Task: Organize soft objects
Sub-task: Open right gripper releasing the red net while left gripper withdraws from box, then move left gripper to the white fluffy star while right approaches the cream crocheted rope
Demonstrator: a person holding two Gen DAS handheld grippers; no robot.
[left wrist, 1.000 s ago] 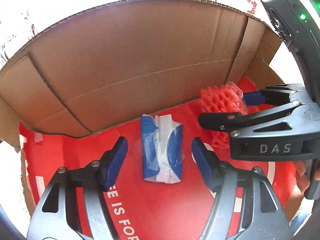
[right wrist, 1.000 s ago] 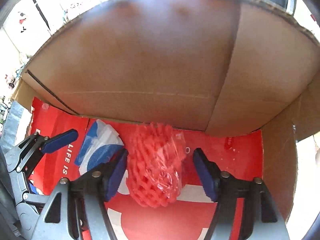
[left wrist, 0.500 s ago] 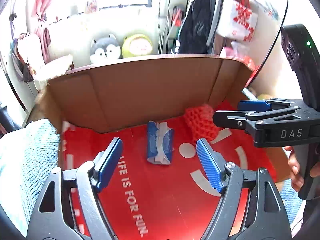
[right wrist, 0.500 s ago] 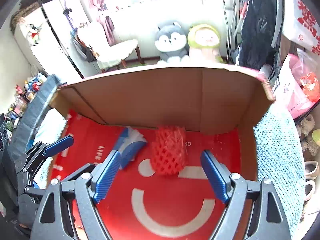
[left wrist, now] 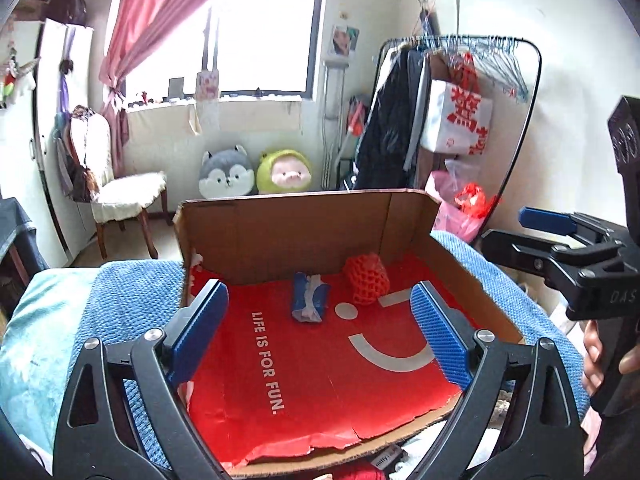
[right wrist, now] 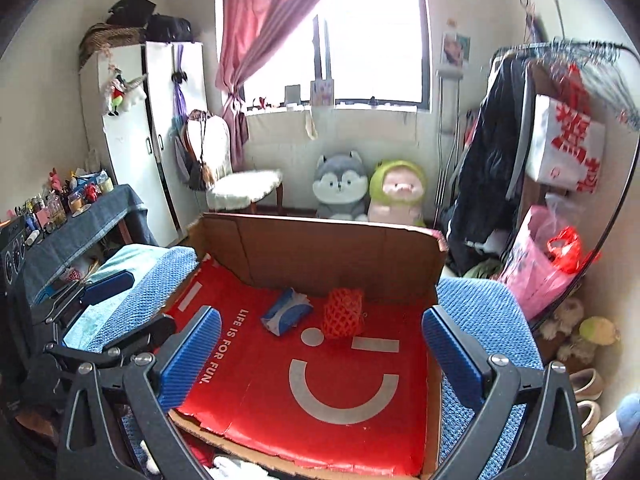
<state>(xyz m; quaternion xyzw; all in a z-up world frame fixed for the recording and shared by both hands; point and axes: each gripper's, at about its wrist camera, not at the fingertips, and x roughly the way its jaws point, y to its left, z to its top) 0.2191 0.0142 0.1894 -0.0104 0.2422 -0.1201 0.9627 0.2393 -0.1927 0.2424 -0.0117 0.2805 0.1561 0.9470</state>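
A blue and white tissue pack (left wrist: 309, 302) lies in the open cardboard box (left wrist: 304, 220) near its back wall, on the red printed floor. A red foam net (left wrist: 367, 278) sits just right of it. Both show in the right wrist view too, the pack (right wrist: 286, 312) and the net (right wrist: 343, 313). My left gripper (left wrist: 320, 336) is open and empty, well back from the pack over the box's front part. My right gripper (right wrist: 320, 356) is open and empty, also drawn back; it shows at the right in the left wrist view (left wrist: 560, 236).
The box rests on a blue knitted blanket (right wrist: 484, 312) over a bed. Two plush toys (right wrist: 368, 188) sit on the floor behind the box, with a chair (right wrist: 240, 184) left of them. A clothes rack (right wrist: 532, 152) stands at right, a cluttered table (right wrist: 80, 208) at left.
Both grippers have pulled back and up from the box, away from the pack and the net, which stay where they lay. The room behind the box has come into view.
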